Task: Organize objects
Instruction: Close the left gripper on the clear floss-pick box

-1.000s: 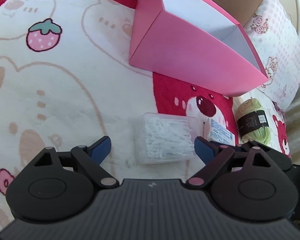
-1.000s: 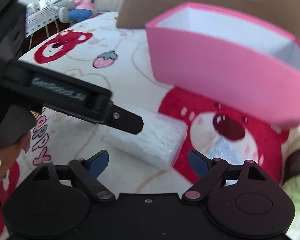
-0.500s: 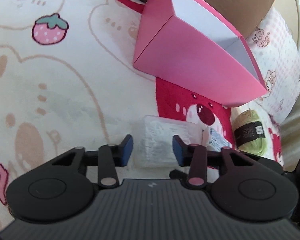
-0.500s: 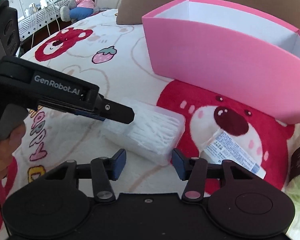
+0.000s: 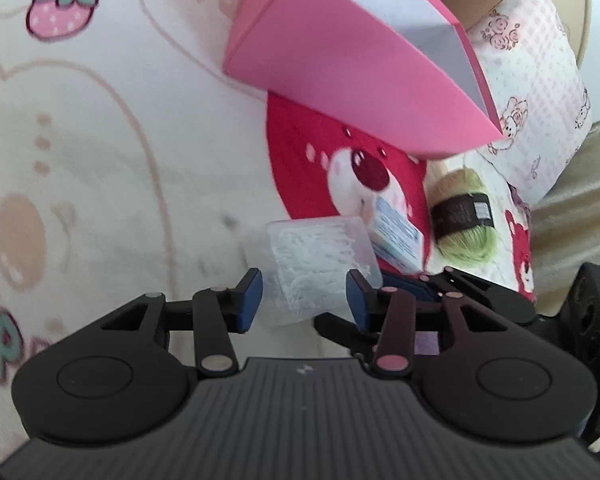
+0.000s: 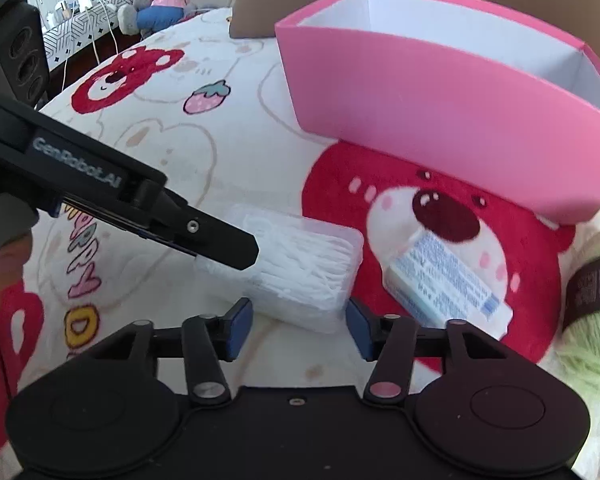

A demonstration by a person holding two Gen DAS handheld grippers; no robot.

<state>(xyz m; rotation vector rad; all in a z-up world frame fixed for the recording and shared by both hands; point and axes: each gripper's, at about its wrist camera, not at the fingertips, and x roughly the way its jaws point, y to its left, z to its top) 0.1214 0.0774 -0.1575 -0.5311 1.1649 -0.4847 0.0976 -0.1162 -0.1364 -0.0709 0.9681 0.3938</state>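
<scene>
Clear box (image 5: pixel 320 268) (floss picks) lies between left tool's (image 5: pixel 304 299) parted, just-widening jaws, untouched.

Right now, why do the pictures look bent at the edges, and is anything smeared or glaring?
Left wrist view: the fisheye lens bows the pink box, and the bedspread print is softly blurred. Right wrist view: the clear plastic box is fairly sharp, the yarn ball at the edge smears, and bright daylight washes out the pink box's white inside.
</scene>
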